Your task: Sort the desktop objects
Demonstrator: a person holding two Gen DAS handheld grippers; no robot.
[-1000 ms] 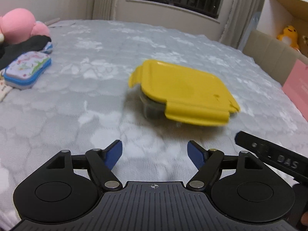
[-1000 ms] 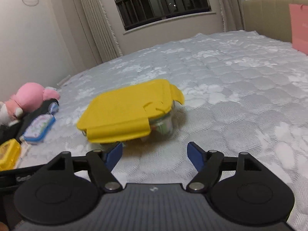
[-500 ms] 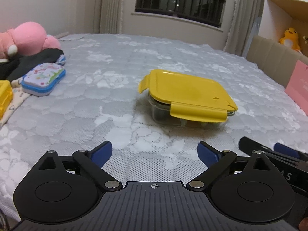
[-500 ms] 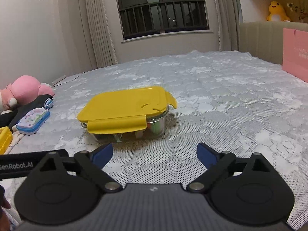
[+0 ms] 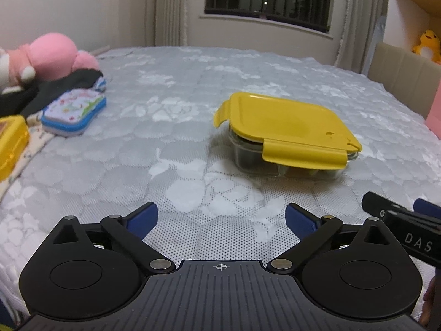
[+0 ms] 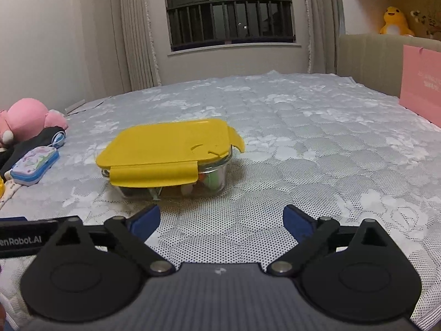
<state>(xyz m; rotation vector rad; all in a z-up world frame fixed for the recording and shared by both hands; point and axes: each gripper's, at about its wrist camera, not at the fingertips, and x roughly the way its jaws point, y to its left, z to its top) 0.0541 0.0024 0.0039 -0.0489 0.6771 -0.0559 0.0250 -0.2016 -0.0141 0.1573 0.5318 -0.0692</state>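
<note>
Both claws, left (image 5: 221,218) and right (image 6: 221,218), are backing away wide and empty from the lidded box (image 6: 168,157), suggesting sorting is finishing.

dim warm indoor light, dark window, soft shadows, fisheye bending at edges.

Your right gripper (image 6: 221,218) is spread wide, holding nothing, just short of the glass box (image 6: 176,176) with its yellow lid (image 6: 165,143) on, front flap hanging down. Left gripper (image 6: 19,238) pokes in at lower left. Blue tin (image 6: 34,165) and pink plush (image 6: 27,121) sit far left on the bedspread (image 6: 317,151).
</note>
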